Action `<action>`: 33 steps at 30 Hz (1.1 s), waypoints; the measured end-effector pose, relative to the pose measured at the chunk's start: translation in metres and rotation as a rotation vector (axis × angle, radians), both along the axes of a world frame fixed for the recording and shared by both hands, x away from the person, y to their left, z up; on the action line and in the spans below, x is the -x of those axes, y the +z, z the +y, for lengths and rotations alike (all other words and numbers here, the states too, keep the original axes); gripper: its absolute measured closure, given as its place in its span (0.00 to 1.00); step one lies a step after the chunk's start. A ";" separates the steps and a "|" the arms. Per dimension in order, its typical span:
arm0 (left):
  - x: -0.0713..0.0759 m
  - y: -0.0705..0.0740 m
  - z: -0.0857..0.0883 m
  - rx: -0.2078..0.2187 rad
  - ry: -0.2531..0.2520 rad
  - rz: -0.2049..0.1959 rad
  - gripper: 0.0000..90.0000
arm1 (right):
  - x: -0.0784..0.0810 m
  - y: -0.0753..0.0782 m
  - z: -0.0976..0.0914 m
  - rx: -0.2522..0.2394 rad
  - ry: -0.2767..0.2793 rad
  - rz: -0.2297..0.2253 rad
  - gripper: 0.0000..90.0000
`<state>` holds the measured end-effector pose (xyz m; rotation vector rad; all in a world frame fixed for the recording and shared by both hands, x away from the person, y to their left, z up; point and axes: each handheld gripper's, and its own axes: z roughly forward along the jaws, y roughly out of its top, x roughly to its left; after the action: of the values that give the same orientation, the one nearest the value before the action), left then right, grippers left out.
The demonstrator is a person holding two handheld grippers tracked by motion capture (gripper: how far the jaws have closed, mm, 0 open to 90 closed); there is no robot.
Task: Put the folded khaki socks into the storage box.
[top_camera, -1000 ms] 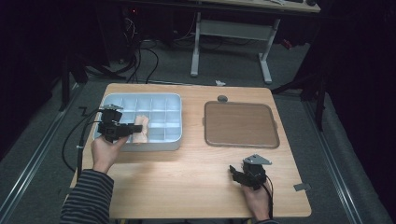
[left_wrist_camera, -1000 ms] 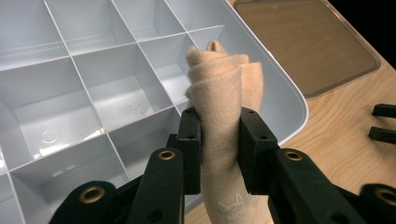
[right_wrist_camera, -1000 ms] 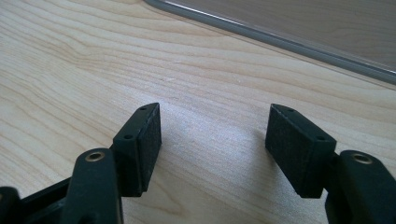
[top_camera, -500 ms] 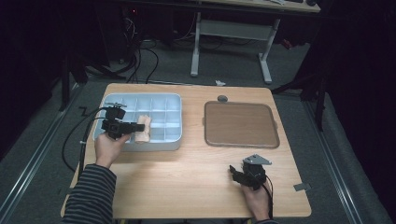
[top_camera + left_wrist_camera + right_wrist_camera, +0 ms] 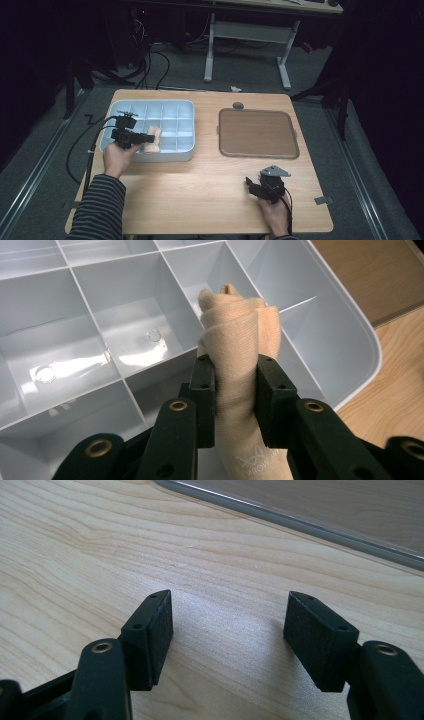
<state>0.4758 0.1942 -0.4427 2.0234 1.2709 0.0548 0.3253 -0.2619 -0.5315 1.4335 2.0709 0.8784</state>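
Note:
A rolled beige sock (image 5: 240,340) is pinched between the two black pads of my left gripper (image 5: 235,385), which is shut on it. The sock (image 5: 151,138) hangs over the front cells of a pale blue divided tray (image 5: 177,154) at the table's left, with my left gripper (image 5: 145,138) just left of it. The tray's cells (image 5: 115,325) under the sock hold nothing. My right gripper (image 5: 251,186) rests low on the wood near the front right, and its jaws (image 5: 227,630) stand open with only bare table between them.
A brown flat tray with a grey rim (image 5: 257,132) lies at the table's right, its rim (image 5: 300,522) just beyond my right gripper. A small grey disc (image 5: 238,105) sits behind it. Cables trail off the table's left side.
My left gripper has carried the sock a little toward the tray's front edge and lower. The right gripper has stayed where it was.

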 end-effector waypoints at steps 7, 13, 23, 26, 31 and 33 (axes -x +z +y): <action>-0.003 -0.014 0.005 0.008 0.023 0.031 0.81 | 0.000 0.000 0.000 0.000 0.000 0.001 0.40; -0.004 -0.020 0.007 -0.036 0.032 0.042 0.81 | 0.000 0.000 0.000 0.000 0.000 0.001 0.40; -0.006 -0.025 0.002 -0.078 0.021 0.038 0.81 | 0.000 0.000 0.000 -0.001 -0.002 0.001 0.40; -0.007 -0.027 0.000 -0.091 0.018 0.038 0.81 | 0.000 0.000 0.000 0.000 0.000 0.000 0.40; -0.009 -0.030 -0.001 -0.116 0.004 0.047 0.82 | 0.000 0.000 0.000 0.000 0.000 0.000 0.40; -0.010 -0.032 -0.002 -0.129 -0.001 0.052 0.82 | 0.000 0.000 0.000 0.000 0.000 0.000 0.40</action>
<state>0.4854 0.1926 -0.4748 2.1476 1.3287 0.0867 0.3252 -0.2619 -0.5315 1.4344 2.0708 0.8783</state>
